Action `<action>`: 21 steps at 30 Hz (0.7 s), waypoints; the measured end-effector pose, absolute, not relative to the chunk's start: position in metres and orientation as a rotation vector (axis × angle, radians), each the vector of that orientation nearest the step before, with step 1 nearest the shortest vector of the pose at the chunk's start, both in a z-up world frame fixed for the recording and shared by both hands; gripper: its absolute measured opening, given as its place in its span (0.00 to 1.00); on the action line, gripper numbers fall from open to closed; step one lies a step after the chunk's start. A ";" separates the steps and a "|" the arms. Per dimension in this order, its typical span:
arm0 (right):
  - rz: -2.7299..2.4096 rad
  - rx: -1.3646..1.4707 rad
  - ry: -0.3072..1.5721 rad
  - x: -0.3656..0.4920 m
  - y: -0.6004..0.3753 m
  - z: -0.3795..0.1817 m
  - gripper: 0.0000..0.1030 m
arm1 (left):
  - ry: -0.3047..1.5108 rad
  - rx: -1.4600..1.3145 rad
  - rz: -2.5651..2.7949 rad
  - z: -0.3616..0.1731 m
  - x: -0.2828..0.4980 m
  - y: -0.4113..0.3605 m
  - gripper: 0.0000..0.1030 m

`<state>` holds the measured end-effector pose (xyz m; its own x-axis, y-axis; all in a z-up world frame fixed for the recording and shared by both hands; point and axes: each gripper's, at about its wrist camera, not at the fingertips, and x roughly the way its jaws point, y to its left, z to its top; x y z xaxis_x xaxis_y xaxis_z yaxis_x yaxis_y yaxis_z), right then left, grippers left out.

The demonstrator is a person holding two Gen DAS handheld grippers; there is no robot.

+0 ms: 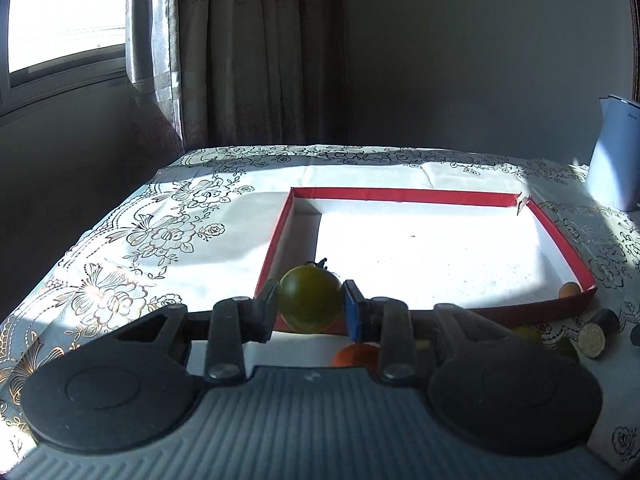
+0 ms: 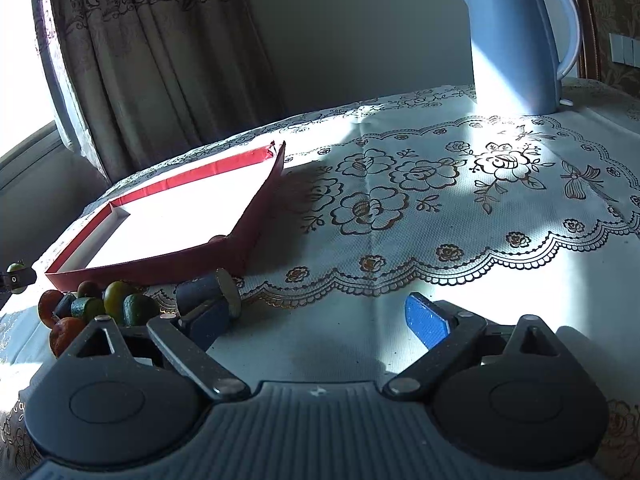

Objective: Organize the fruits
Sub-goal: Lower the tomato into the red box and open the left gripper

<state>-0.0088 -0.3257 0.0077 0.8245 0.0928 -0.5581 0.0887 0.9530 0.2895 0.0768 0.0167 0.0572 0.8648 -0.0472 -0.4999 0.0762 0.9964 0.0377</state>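
Left wrist view: left tongs (image 1: 310, 306) clamped tight on a dark green tomato (image 1: 310, 300), stem up, held above the near-left corner of the red tray (image 1: 404, 195). Tray is shallow, white inside, red rim, lies mid-counter on a floral tablecloth (image 1: 160, 240); one small orange fruit (image 1: 569, 289) lies inside at its near-right corner. Another orange fruit (image 1: 356, 355) shows on the cloth under the tongs, partly hidden. Right wrist view: right tongs (image 2: 320, 318) spread wide, nothing between the pads, low above bare cloth close to the counter's near edge. Left of them, just outside the tray's near wall, a pile of small fruits (image 2: 100, 306), green and orange, touching each other. A dark cylinder with a round metal end (image 2: 212, 292) lies on its side beside the pile, just behind the left pad (image 2: 204, 322). Blue kettle (image 2: 516, 40) stands upright by the far-right corner, well apart from the tray. Curtain (image 2: 152, 60) behind the far edge.
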 end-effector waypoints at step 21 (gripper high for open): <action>0.012 0.326 0.601 -0.008 -0.327 0.007 0.95 | 0.463 0.046 0.020 0.051 0.064 0.020 0.97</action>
